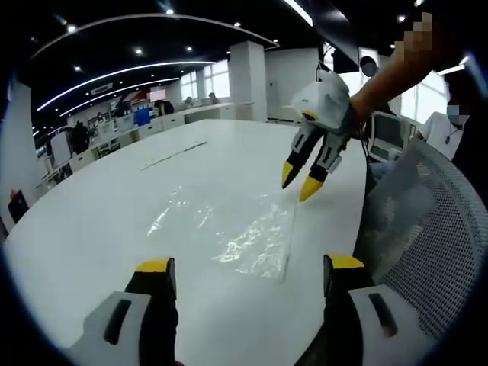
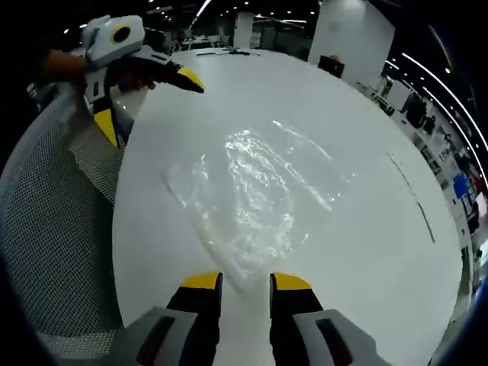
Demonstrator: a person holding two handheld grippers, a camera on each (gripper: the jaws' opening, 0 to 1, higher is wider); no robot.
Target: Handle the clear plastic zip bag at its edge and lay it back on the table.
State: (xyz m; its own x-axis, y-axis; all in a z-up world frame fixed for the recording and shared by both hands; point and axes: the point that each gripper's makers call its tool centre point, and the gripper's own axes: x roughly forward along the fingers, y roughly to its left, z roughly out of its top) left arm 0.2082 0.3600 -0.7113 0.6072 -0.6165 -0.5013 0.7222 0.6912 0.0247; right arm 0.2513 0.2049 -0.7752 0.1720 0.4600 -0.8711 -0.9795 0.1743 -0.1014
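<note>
One clear plastic zip bag [image 1: 229, 229] lies flat on one white worktop [image 1: 91, 221]; two tools are in use, each with two yellow-tipped jaws.

Left gripper view: the left tool [image 1: 249, 276] rises from the lower edge with its jaws set wide apart and nothing between them. The bag lies on the worktop just ahead of the jaw tips, its nearest corner close to the gap between them and apart from both. The right tool [image 1: 299, 183] enters from the upper right, carried on a person's bare forearm [image 1: 389, 72] that slants down from the upper right. Its two jaws point downward and stand slightly parted, their tips poised at the far right edge of the bag; contact with the film cannot be told. A grey mesh chair back [image 1: 427, 229] stands at the worktop's right edge.

Right gripper view: the right tool [image 2: 245, 282] shows its jaws narrowly parted, with the bag's near edge [image 2: 229, 263] running into the gap between the tips; whether the film is gripped cannot be told. The rest of the bag [image 2: 259, 183] spreads flat and wrinkled over the worktop [image 2: 366, 252] ahead. The left tool [image 2: 149, 103] appears at upper left with its jaws spread wide, beyond the bag's far corner and above the mesh chair back [image 2: 53, 229].
</note>
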